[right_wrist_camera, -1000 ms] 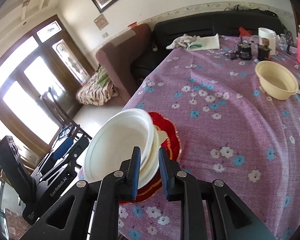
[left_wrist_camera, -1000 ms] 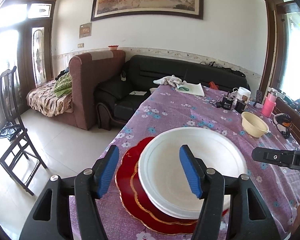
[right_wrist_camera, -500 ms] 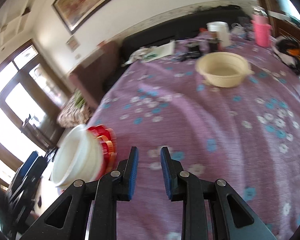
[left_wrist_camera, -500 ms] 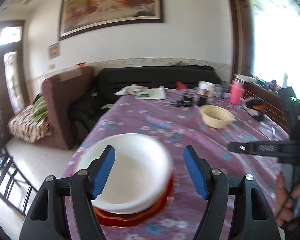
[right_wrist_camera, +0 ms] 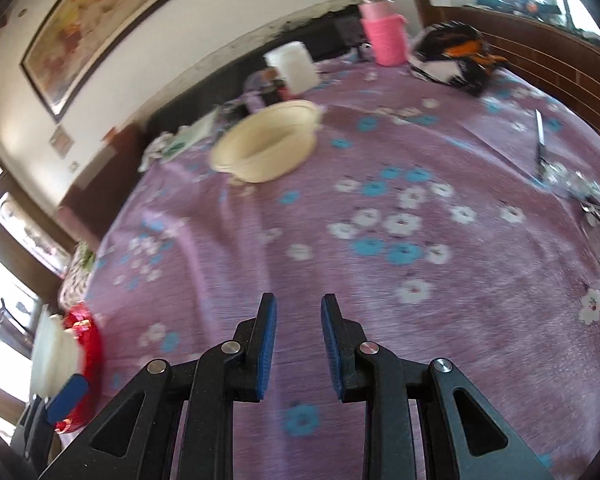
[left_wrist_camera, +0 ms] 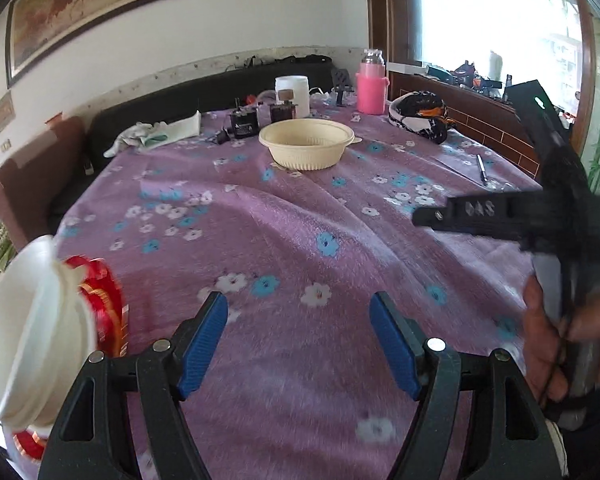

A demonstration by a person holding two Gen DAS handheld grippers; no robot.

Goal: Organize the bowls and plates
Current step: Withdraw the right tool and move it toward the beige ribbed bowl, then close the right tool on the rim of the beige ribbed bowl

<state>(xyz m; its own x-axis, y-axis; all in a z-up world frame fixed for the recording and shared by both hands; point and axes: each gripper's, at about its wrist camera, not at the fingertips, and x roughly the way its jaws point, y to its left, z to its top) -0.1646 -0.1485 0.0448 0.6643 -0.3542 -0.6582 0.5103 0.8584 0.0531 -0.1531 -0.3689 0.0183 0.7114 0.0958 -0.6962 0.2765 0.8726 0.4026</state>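
Cream bowl (left_wrist_camera: 307, 143) lies ahead of both my grippers, across the purple cloth (left_wrist_camera: 300, 240). Left gripper (left_wrist_camera: 300, 344) opening, empty; right gripper (right_wrist_camera: 299, 350) narrowly parted, empty. Neither clearly nearer.

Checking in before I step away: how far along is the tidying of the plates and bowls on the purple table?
Partly done. A white bowl already sits stacked on the red plate at the table's near edge. Nothing is in hand: the left gripper is opening over bare cloth, and the right gripper holds nothing, jaws narrowly apart. Left: the cream bowl stands alone farther back, probably next.
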